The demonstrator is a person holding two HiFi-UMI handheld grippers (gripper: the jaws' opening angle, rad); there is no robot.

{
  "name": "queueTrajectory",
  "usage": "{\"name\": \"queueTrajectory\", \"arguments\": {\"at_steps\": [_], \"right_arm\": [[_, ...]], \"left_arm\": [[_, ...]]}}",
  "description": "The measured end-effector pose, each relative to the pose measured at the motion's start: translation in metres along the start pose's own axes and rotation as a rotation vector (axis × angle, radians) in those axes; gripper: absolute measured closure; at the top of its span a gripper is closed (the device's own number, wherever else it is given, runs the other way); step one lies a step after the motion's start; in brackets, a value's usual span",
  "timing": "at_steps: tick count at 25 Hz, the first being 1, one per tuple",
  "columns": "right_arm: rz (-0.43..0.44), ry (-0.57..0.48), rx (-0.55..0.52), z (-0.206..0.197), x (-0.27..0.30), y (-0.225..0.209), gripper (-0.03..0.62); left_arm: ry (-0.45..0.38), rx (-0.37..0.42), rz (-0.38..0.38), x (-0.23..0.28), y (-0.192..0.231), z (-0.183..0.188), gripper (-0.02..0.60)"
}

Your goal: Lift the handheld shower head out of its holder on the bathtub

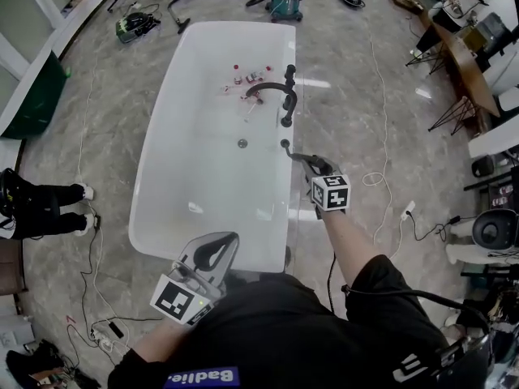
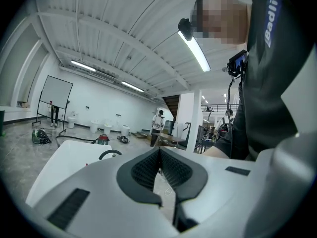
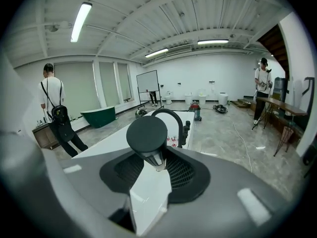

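Right gripper view shows shower head [image 3: 146, 135] round face; head view, thin profile.

Looks steeply down from the head over the bathtub [image 1: 203, 193]. Peers from left gripper [image 2: 159, 151] and right gripper [image 3: 157, 158] along the jaws, sharing that bathtub.

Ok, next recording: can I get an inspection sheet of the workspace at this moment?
Surface: white bathtub on a stone-look floor.
Job's things: black handheld shower head held by the tub's right rim; black faucet on that rim.
Clutter: small red and white items inside the tub.
Grippers: right gripper fingers shut on the shower head's neck; left gripper shut, empty.
Cables: white cable and black cables on the floor.
Surroundings: vacuum cleaner, standing person, tables.
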State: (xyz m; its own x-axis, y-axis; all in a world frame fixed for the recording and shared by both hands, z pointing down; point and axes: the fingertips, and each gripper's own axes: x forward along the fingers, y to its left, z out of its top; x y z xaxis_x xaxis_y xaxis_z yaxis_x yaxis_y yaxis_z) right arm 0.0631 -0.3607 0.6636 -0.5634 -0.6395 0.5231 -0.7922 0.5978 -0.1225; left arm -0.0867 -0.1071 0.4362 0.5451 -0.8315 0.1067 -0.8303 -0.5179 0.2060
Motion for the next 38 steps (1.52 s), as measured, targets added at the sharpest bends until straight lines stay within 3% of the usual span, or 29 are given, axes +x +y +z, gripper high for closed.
{"name": "queueTrajectory", "arguments": {"at_steps": [12, 30, 38], "right_arm": [[-0.011, -0.047, 0.056, 0.0, -0.072, 0.017, 0.459], [0.031, -0.122, 0.065, 0.018, -0.169, 0.079, 0.459], [0.04, -0.126, 0.042, 0.023, -0.202, 0.114, 0.459]], "left_arm": [[-0.018, 0.026, -0.095, 0.005, -0.027, 0.009, 0.575], [-0.042, 0.049, -0.194, -0.022, -0.059, 0.021, 0.575], [-0.018, 0.068, -0.304, -0.034, -0.079, 0.02, 0.575]]}}
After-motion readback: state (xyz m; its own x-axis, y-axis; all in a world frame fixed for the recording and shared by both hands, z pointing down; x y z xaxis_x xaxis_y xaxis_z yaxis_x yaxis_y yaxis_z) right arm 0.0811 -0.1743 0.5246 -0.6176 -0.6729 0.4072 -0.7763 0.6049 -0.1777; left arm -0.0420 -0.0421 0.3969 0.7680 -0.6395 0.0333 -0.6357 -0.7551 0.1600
